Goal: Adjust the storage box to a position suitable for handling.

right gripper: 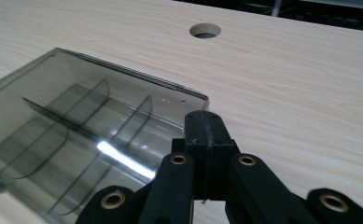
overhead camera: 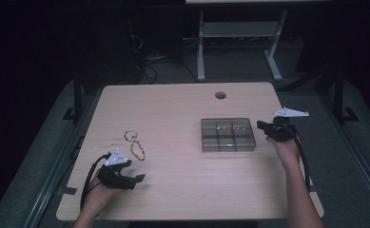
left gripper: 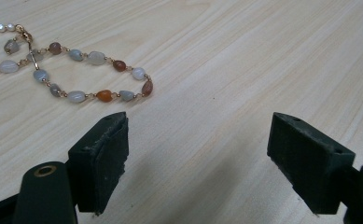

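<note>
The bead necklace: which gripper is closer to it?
Left. The left gripper sits just below the bead necklace, while the right gripper is across the table by the clear box.

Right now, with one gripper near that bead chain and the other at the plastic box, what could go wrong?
1. The bead chain lies flat and loose on the table. The open left gripper may pinch just a few beads, so the rest could dangle or slip out.
2. The right gripper is shut, its tip right at the box corner. A nudge could slide the light box.
3. The box lid looks closed, so the chain cannot go in yet.
</note>
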